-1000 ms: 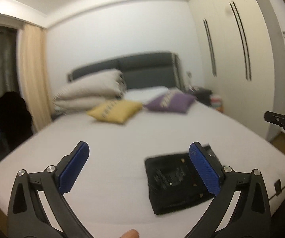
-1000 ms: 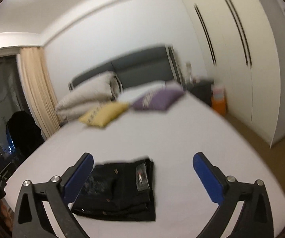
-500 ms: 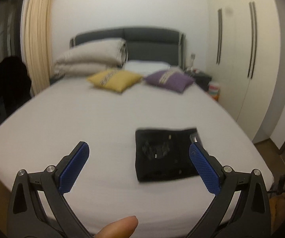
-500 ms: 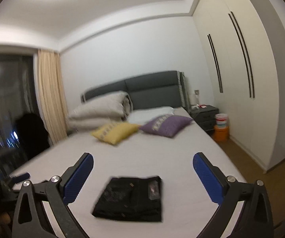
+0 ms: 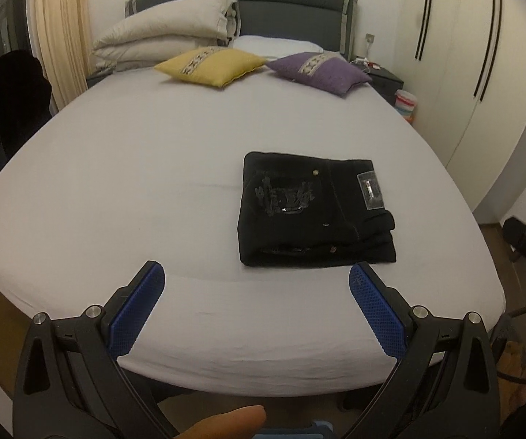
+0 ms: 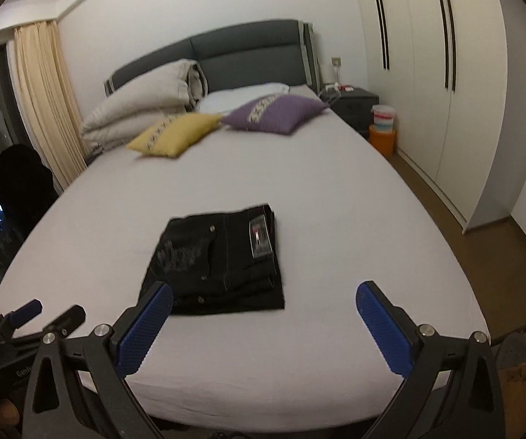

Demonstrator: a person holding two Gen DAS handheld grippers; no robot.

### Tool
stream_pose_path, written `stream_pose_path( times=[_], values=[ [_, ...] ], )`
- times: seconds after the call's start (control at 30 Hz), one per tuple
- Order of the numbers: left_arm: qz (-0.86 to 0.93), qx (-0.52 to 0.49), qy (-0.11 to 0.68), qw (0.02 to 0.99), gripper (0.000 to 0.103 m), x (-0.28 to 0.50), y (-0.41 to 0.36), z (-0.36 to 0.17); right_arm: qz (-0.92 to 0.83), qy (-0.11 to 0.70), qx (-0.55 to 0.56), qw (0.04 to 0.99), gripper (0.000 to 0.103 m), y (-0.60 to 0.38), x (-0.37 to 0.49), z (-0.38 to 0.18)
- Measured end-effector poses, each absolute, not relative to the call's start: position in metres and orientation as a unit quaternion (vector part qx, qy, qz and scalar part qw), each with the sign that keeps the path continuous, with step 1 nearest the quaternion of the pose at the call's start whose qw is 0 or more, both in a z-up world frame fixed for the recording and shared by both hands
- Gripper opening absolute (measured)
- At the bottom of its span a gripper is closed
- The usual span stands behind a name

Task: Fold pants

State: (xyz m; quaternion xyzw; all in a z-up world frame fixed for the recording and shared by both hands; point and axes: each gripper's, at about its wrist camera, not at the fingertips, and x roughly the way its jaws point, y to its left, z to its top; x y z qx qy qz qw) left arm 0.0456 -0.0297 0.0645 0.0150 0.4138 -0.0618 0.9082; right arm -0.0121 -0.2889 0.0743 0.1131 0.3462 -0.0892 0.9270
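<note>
Hovering over the foot of a white-sheeted bed (image 5: 116,168), the left gripper (image 5: 255,292) and right gripper (image 6: 265,303) both hold their blue-padded fingers (image 5: 136,309) spread wide, gripping nothing. Just beyond them, a pair of black denim pants (image 5: 310,216) lies folded into a neat rectangle on the sheet, well short of the yellow cushion (image 5: 210,66) and purple cushion (image 5: 318,71) near the grey headboard (image 6: 248,55).

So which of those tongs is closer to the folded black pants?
Right, it seems. The right tongs hang open at the folded black pants' near edge; the left tongs hang open further back and left of them.
</note>
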Motion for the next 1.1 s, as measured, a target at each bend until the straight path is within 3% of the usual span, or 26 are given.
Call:
stream_pose_path(
  times=[1.1],
  values=[
    [-0.06, 0.02, 0.431, 0.9, 0.103, 0.052, -0.028, 0.049, -0.072, 0.373, 0.102, 0.92, 0.103, -0.272, -0.011, 0.061]
  ],
)
